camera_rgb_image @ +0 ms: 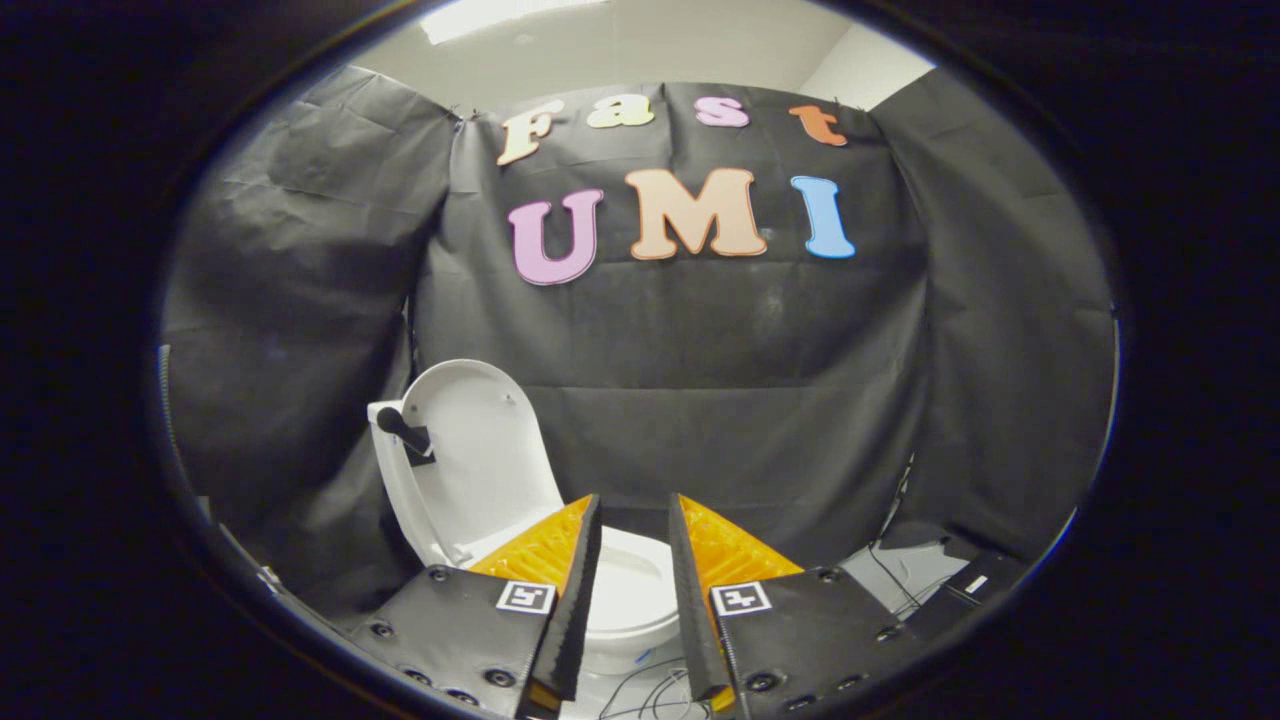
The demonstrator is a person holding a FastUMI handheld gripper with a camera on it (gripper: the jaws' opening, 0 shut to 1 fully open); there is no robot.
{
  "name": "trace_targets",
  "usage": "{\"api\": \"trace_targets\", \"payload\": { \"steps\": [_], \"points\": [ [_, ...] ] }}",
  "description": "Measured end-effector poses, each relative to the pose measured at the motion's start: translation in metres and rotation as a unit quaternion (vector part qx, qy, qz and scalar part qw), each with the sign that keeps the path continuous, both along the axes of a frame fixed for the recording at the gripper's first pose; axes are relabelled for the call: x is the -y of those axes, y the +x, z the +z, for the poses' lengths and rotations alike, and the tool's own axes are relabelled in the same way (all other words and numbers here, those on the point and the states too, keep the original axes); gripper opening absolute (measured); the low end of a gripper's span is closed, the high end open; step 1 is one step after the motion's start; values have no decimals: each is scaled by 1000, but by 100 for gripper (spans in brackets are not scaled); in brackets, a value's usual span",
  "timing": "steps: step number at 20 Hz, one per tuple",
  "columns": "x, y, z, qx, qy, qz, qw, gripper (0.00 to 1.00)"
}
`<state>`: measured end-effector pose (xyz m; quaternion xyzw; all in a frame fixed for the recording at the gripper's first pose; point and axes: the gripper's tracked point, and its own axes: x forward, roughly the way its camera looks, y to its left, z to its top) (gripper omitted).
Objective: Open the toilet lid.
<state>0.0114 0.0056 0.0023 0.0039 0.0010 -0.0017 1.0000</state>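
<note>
Toilet bowl [630, 590] partly hidden behind fingers [575, 590]; lid [480, 450] base hidden behind left finger.

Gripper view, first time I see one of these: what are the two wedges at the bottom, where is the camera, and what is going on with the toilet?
The camera rides on a hand-held tool that a person carries; there is no robot arm. It looks forward along the tool's two fingers, the wedges you see at the bottom. Together they make the gripper. The fingers stand apart with a gap between them and hold nothing, so it is open.

Beyond the fingers stands a white toilet. Its lid is already raised, standing nearly upright over the bowl, with a dark handle fixed near its edge. The fingers are not touching the lid or the handle.

Some thin cables lie on the floor just below the fingers. Black cloth hangs behind as the booth's wall.
</note>
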Motion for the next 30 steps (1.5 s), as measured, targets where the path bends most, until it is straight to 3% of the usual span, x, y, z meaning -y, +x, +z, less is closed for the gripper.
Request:
{"api": "trace_targets", "payload": {
  "steps": [4, 18, 30],
  "points": [
    [-1, -10, 3, 8, -1, -1, 1000, 42],
    [2, -9, 2, 3, 1, -3, 1000, 93],
    [3, -11, 2, 3, 0, -3, 1000, 96]
  ]
}}
